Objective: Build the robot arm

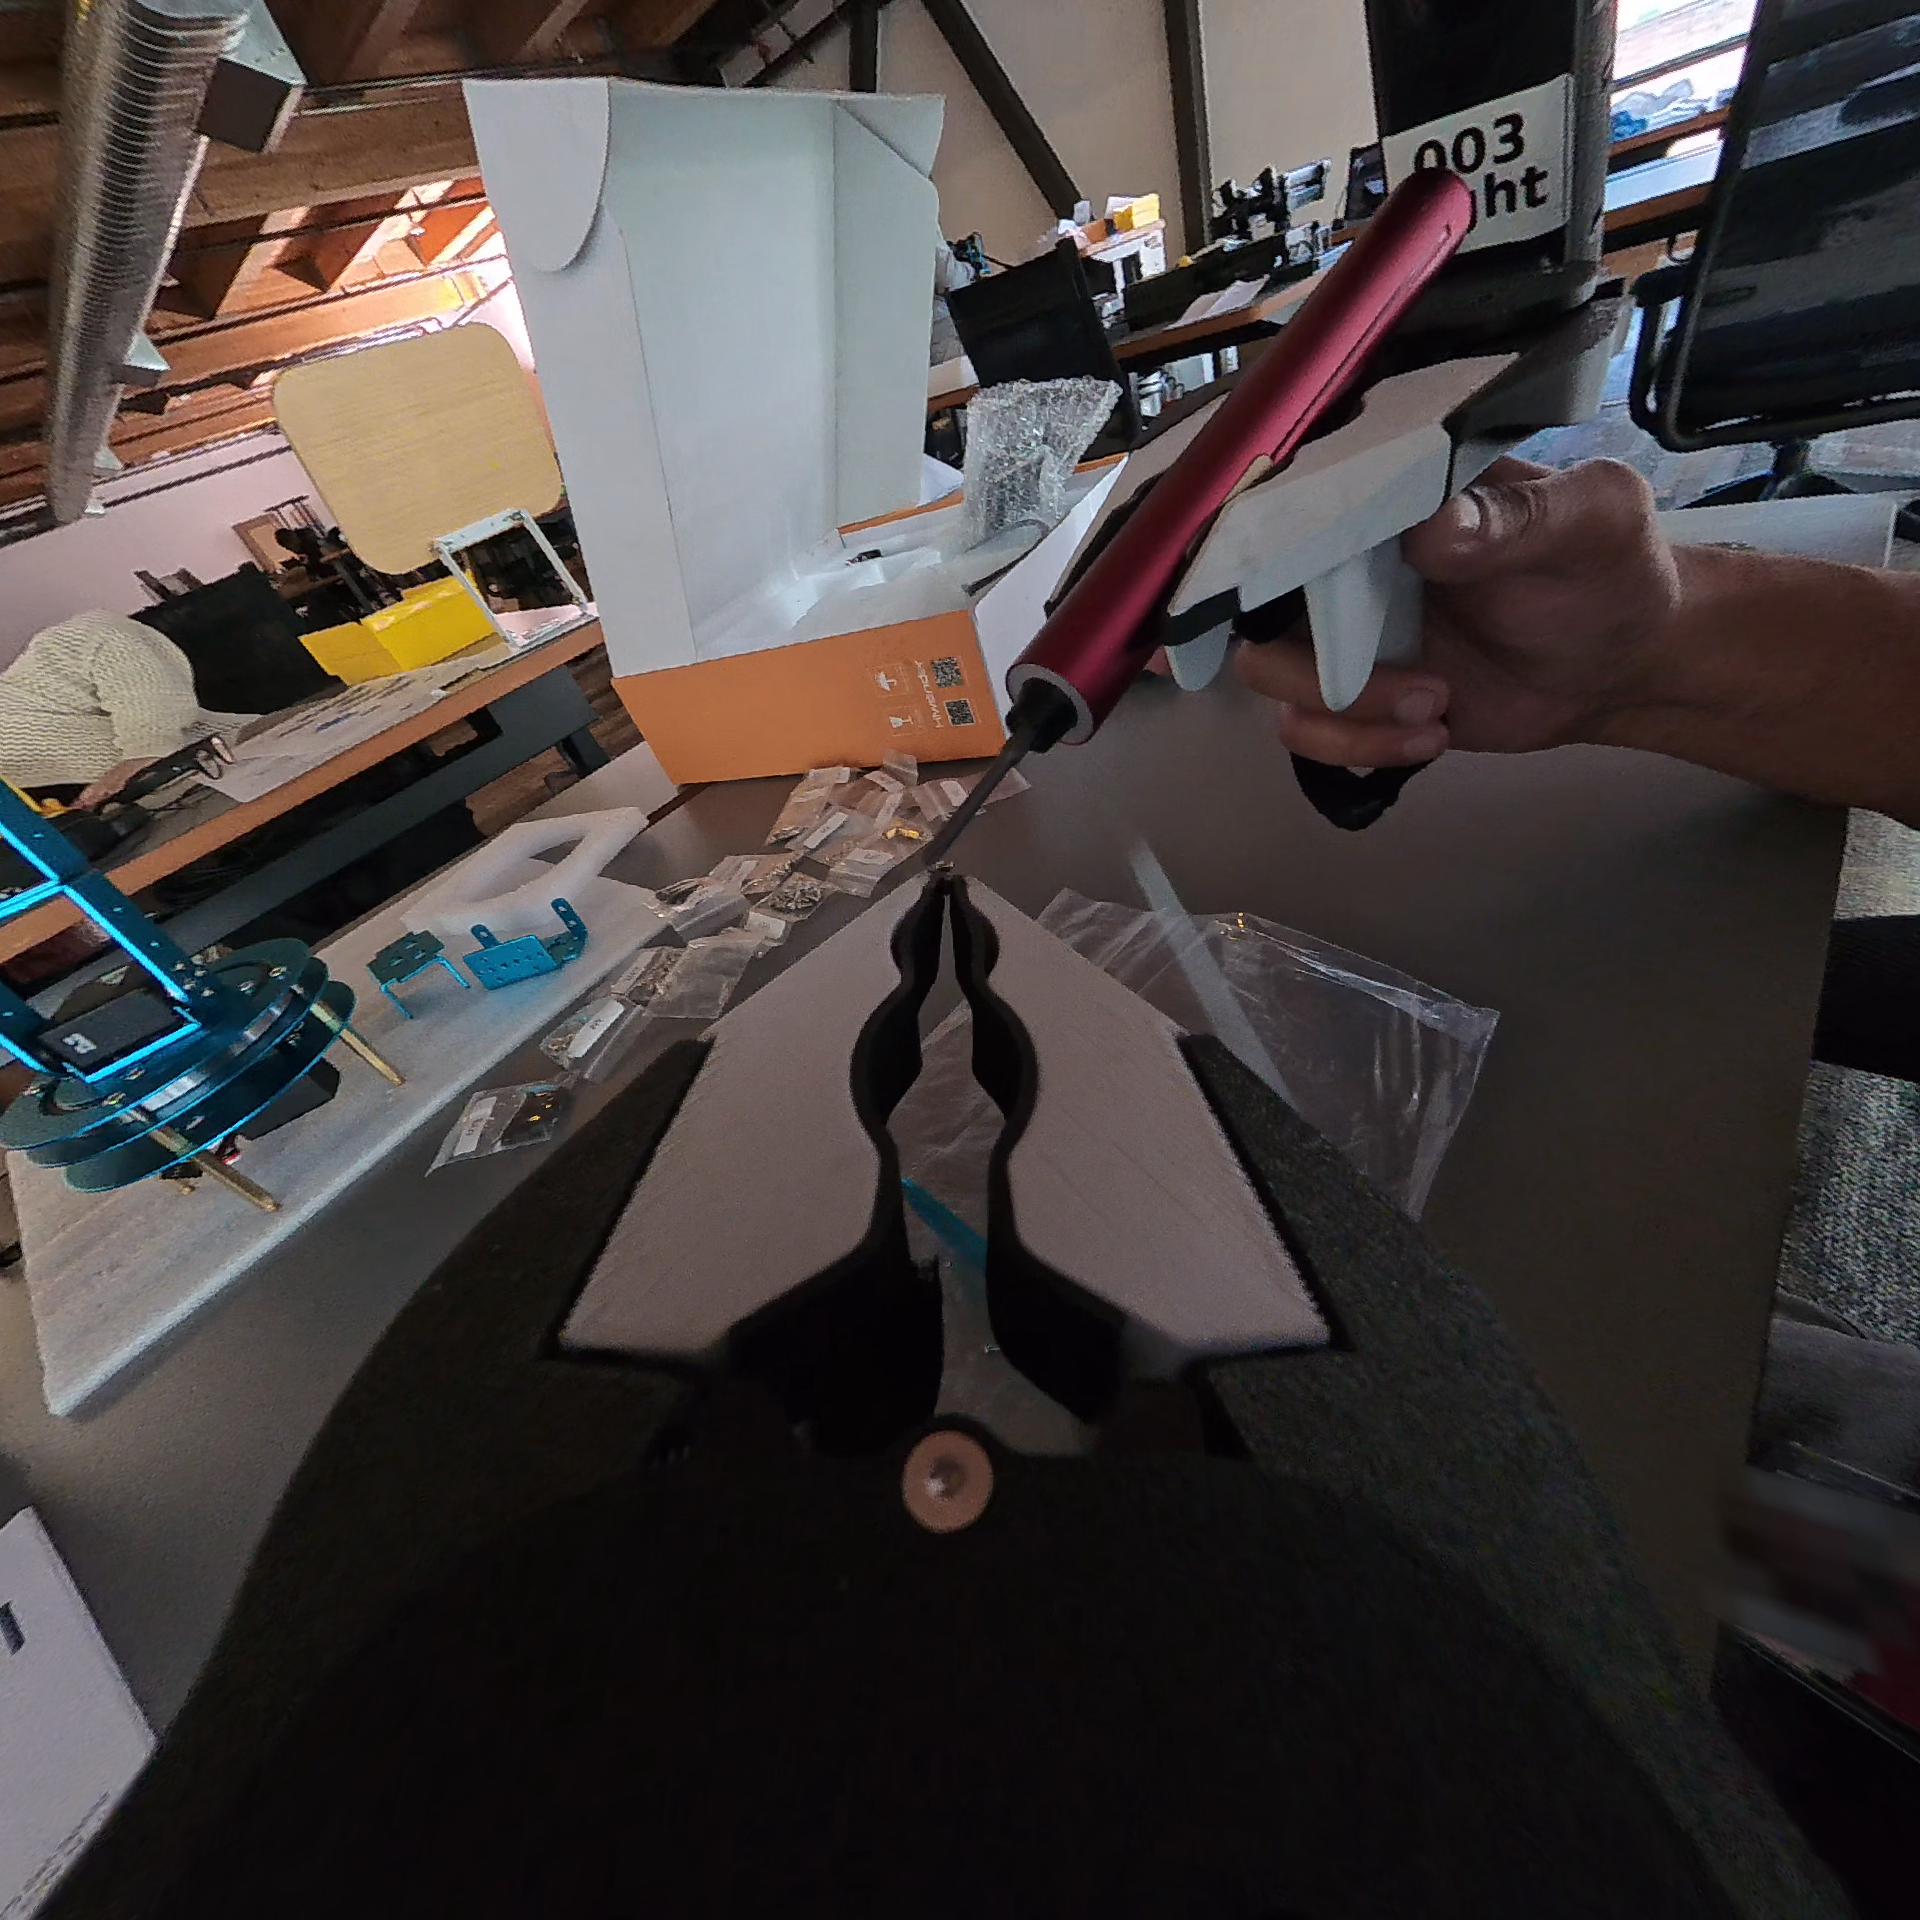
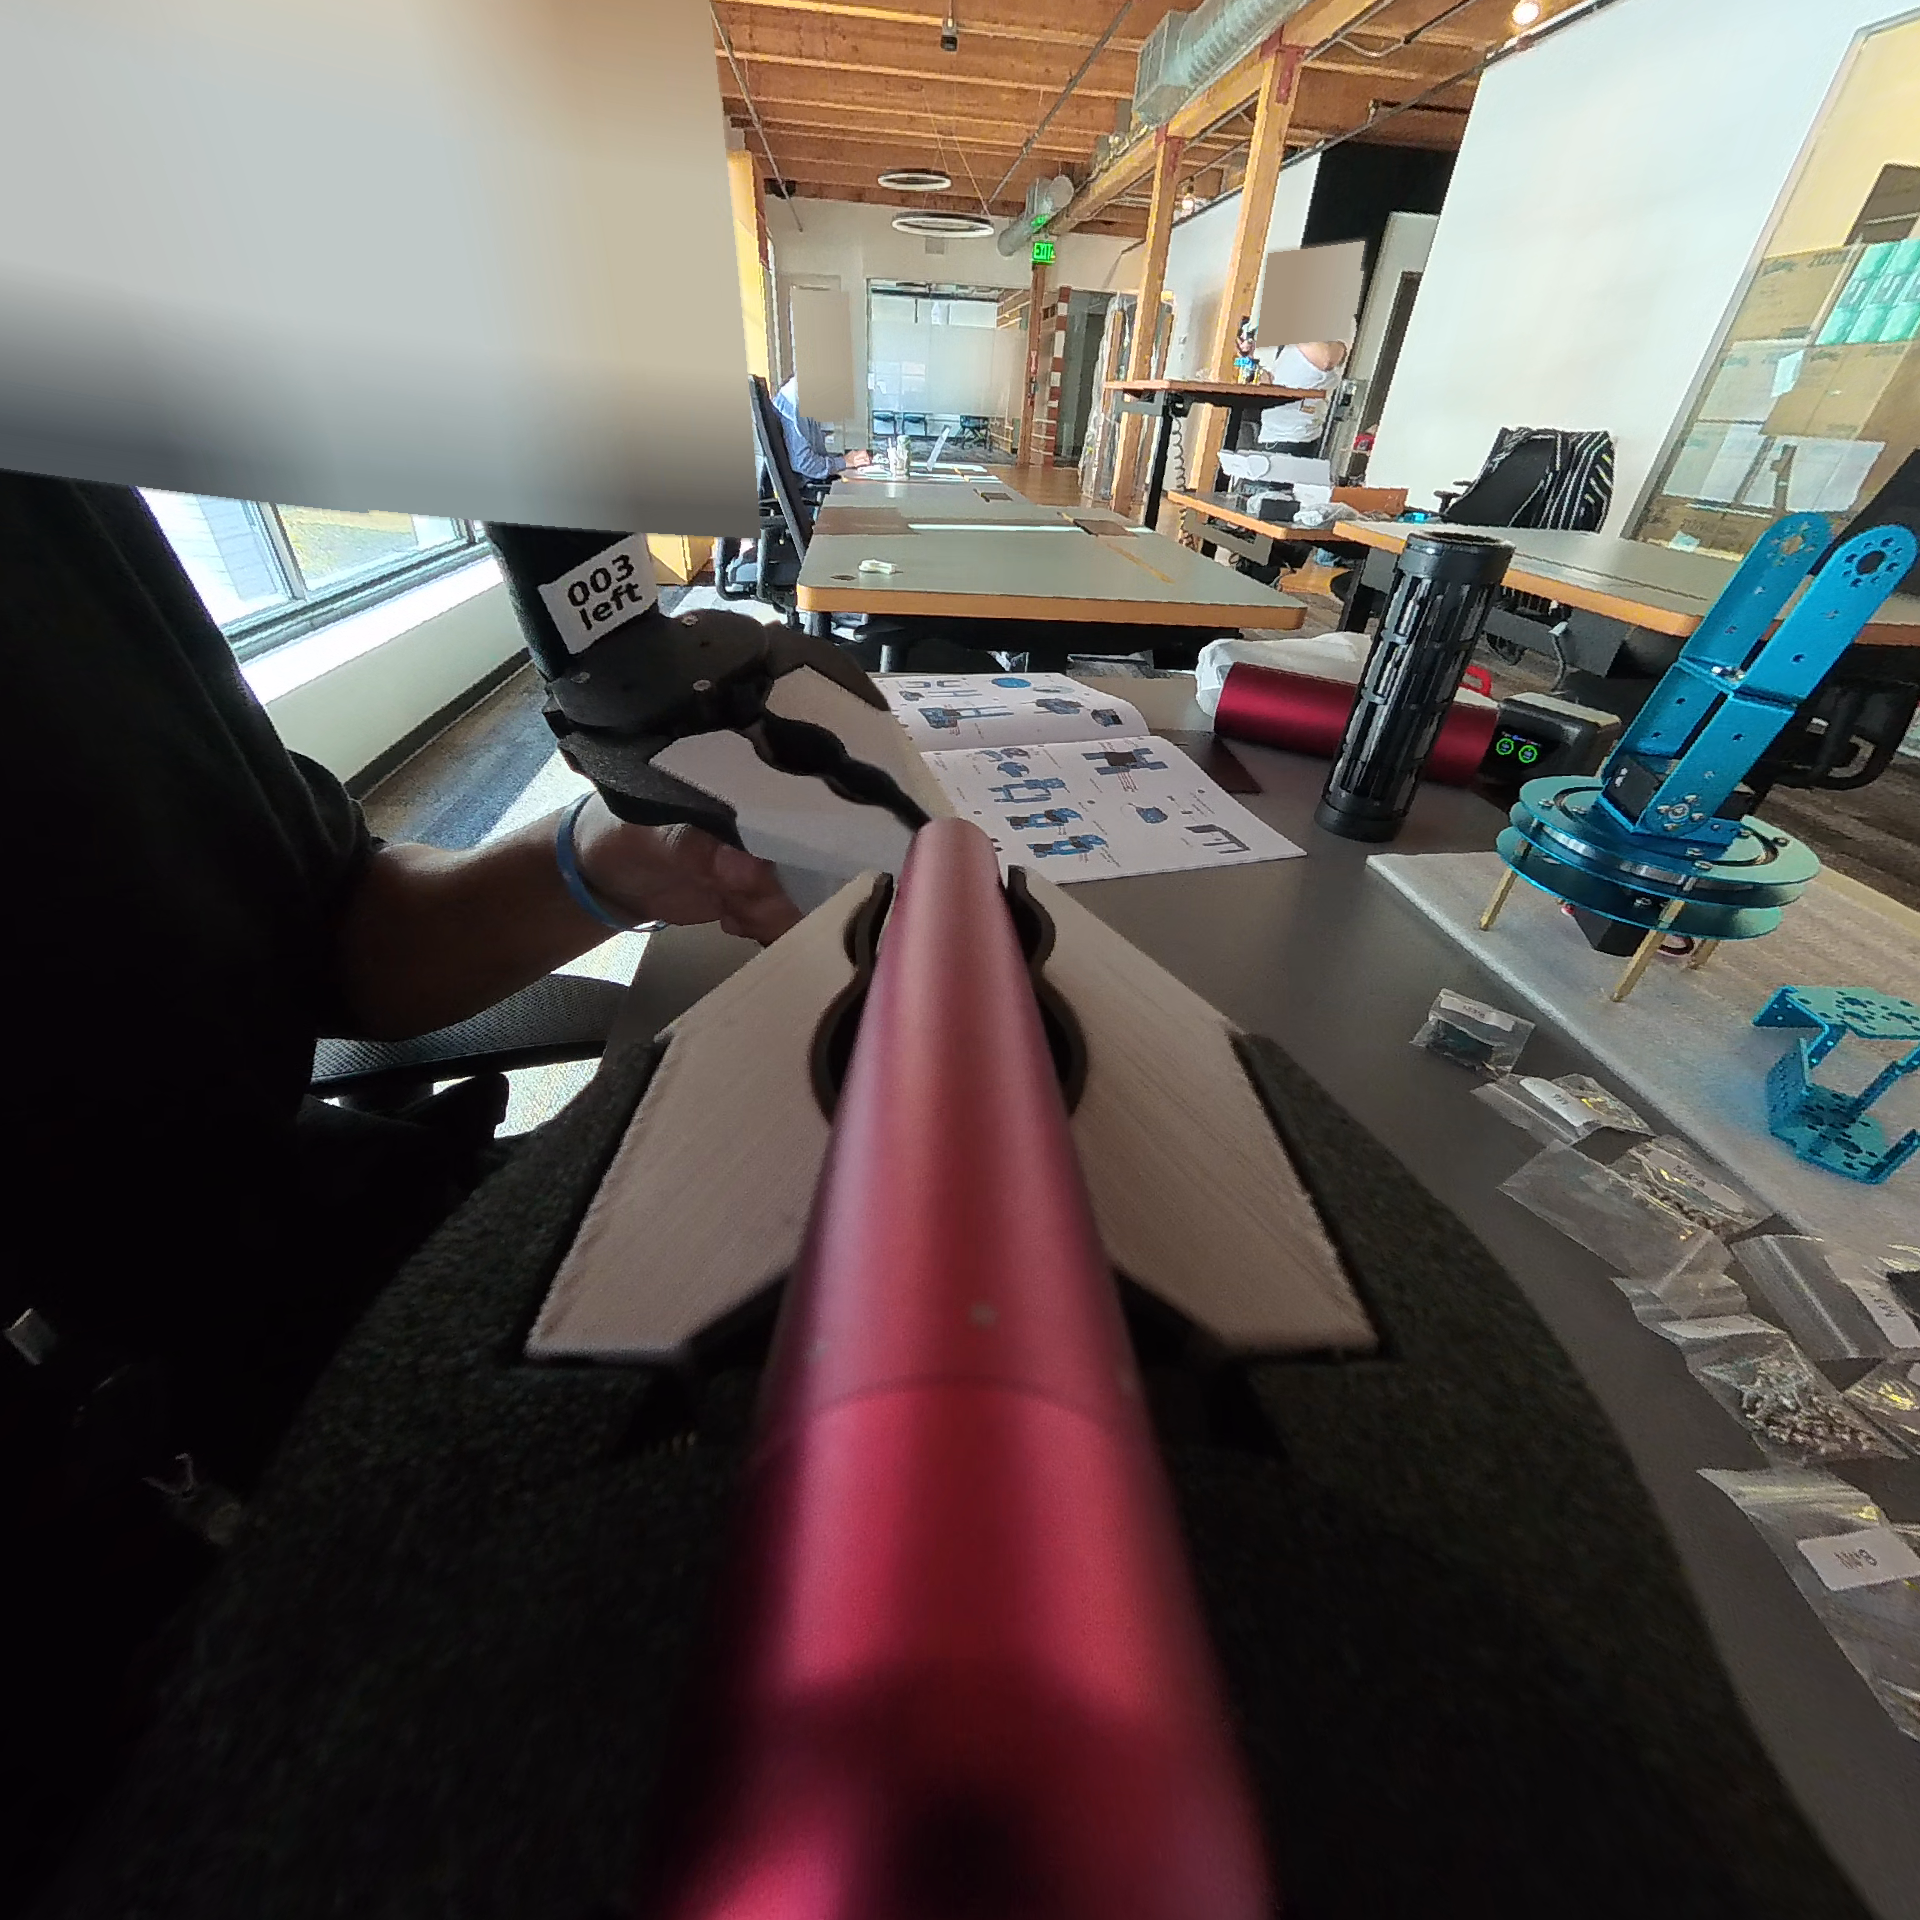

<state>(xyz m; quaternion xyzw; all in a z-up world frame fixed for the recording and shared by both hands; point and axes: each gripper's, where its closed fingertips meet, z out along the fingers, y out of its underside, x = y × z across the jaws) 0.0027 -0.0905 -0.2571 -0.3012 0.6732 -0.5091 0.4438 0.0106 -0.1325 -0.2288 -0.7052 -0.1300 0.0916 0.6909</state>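
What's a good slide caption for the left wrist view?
Left tongs pinch a tiny screw as the red screwdriver tip meets it.

Grey table [image 1: 1455,831] bearing perhaps screw bags [image 1: 831,831].

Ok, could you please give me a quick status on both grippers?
Left gripper shut on a tiny screw. Right gripper shut on red screwdriver, bit tip at the screw. Parts bags behind on the table.

My screwdriver [image 2: 977,1299] is matte red, gripper fingers [image 1: 1101,1122] white (black-edged), robot kit [image 2: 1704,748] anodised blue, box [image 1: 810,707] orange-white.
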